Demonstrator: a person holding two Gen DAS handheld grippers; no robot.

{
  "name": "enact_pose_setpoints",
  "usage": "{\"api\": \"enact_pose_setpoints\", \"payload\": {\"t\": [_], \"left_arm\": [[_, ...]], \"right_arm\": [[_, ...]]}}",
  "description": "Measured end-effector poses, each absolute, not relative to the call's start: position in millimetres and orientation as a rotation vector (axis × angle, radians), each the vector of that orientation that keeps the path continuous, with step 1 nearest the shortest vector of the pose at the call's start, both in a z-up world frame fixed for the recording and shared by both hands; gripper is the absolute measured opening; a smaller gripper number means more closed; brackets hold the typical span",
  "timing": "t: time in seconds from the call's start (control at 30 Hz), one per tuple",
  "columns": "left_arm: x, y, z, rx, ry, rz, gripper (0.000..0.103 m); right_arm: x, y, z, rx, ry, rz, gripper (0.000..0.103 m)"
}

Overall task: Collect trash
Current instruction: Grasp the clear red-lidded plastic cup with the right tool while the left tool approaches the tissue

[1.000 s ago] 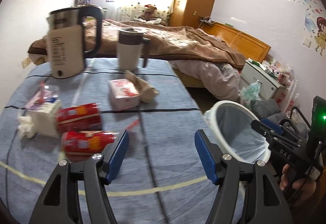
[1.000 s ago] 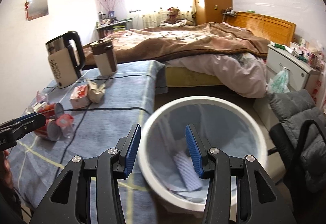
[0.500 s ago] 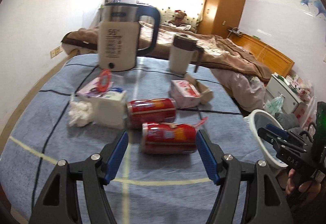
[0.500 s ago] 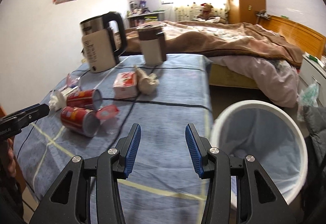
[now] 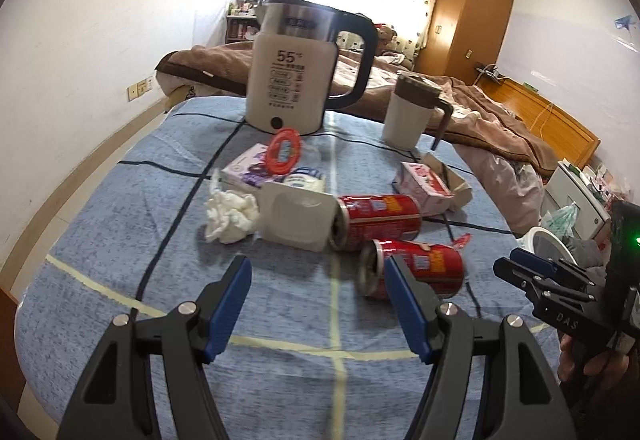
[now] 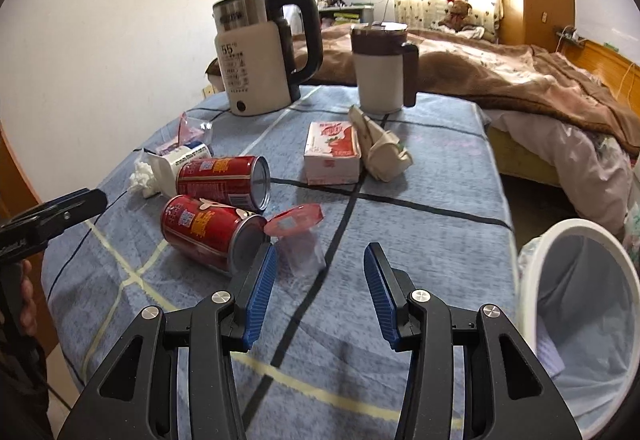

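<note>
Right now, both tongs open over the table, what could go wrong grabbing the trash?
1. Both red cans lie on their sides; the near can could roll away if the right tongs nudge it.
2. The clear cup with its red lid touches that can, so a pinch may catch or crush it.
3. The bin stands beside the table edge, below the top; a release made too soon might miss it.
</note>
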State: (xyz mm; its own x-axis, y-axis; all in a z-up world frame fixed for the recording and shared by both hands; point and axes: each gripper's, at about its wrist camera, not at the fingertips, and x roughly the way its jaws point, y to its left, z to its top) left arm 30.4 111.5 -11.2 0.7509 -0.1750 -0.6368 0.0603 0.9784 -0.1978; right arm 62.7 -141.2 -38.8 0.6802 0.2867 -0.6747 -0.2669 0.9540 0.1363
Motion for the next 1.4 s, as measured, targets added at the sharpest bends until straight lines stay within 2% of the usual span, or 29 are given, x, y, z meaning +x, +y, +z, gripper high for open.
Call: {"api": "enact_pose_setpoints", "payload": {"t": [0.5,0.83,0.87,0.97,1.2,1.3,1.37,1.4], "left_arm": [[78.4,153.6,-33.4,-0.129,0.758,-0.031,0.072],[109.4,171.2,-49.8,-0.211,0.806,-0.044,0.072],[112.0,170.9,-50.9,-0.21,0.811,-0.047,0.072],[118.5,172.7,-54.0,-0.214,0.819,-0.036,0.071],[134.3,168.3,-61.5,-0.204,0.847,-0.033,0.071],[134.5,168.6,-61.6,-0.213,0.839,-0.031,0.066],[135.5,168.8,-62.3,-0.221,0.847,-0.037,0.053],[136.0,168.8,-63.0,-0.225,0.854,-0.044,0.05]], "right_arm": [[108.0,-124.5,-59.8,0.041,0.86,0.314,0.047],[128.8,-118.9,-71.6,0.062,0.9,0.302,0.046],[129.4,-118.6,-72.8,0.061,0.901,0.299,0.046],[130.5,-120.0,-74.4,0.073,0.901,0.291,0.032],[129.6,-118.7,-73.6,0.073,0.894,0.291,0.032],[129.3,-119.0,-73.6,0.079,0.892,0.292,0.032],[129.3,-120.1,-74.3,0.087,0.892,0.29,0.032],[129.0,-120.8,-74.4,0.091,0.892,0.29,0.032]]}}
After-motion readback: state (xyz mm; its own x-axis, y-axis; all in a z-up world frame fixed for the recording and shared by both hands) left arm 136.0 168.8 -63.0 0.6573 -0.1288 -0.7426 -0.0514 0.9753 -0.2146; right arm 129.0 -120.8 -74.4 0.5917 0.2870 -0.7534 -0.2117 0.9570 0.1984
